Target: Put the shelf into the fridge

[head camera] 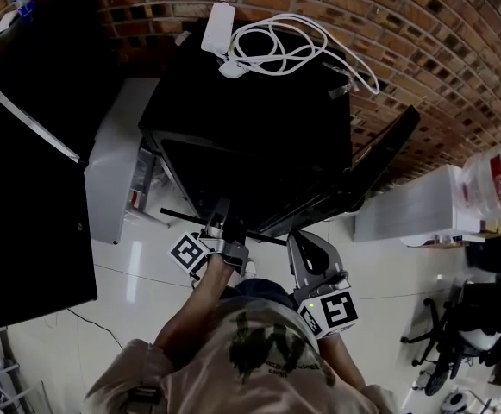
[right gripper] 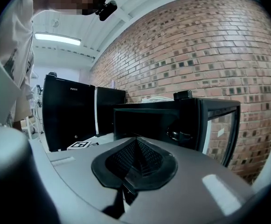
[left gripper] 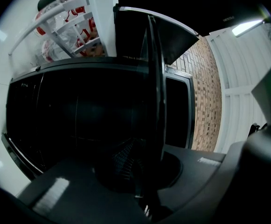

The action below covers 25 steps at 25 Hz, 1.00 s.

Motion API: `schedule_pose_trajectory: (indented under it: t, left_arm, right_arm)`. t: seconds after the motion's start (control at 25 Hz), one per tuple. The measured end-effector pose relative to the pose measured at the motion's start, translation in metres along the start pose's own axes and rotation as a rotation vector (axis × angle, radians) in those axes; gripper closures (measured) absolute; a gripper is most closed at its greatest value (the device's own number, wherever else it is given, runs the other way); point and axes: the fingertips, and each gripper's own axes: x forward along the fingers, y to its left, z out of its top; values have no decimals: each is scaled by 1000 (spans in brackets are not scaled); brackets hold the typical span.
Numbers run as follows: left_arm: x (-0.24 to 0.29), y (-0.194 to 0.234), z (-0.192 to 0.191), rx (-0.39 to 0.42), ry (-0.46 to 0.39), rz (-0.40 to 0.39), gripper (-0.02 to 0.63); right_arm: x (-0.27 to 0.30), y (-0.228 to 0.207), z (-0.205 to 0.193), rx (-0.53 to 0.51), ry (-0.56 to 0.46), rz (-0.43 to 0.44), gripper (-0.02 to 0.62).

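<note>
Brick wall [head camera: 457, 50] runs behind everything, with pale tiled floor [head camera: 129, 309] below. A tall black cabinet [head camera: 26, 188] fills the left side of the head view.

The fridge [head camera: 259, 102] is a small black box backed against the wall. Its door [head camera: 379, 158] is swung wide to the right and the cavity is dark. The right gripper view looks at the same open front [right gripper: 144, 120] from the side, with the door's glass panel [right gripper: 219, 129] beside it.

The shelf [head camera: 181, 216] is a thin dark panel. It lies across the lower front of the fridge opening, level with the mouth. How far it reaches inside cannot be made out. In the left gripper view it shows edge-on as a narrow dark blade [left gripper: 156, 87] rising from the jaws across the black interior.

The left gripper [head camera: 220, 235] is pinched on the near edge of the shelf, with its jaws [left gripper: 140, 167] nearly together on the thin panel. The marker cube sits just below, toward the person.

The right gripper [head camera: 300, 244] hangs just right of the left one, close to the shelf's right end but off it. Its jaws [right gripper: 135, 160] are pressed together with nothing between them.

A coiled white cable [head camera: 293, 46] lies on top of the fridge, with a white adapter [head camera: 218, 28] touching its left end.
</note>
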Motion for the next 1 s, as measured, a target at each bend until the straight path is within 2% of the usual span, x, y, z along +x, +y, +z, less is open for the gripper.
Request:
schedule_pose_trajectory:
  t: [0.72,0.88,1.0]
  left_arm:
    - [49,7,7,18,-2,-6,592]
    - [56,14,13,82,0,26,592]
    - [64,13,14,84,3,24,592]
  right_arm:
    - [28,18,0,-36,-3,80,595]
    - [34,18,0,-34,0,93,595]
    - [39,19,1,-32,-3,99,595]
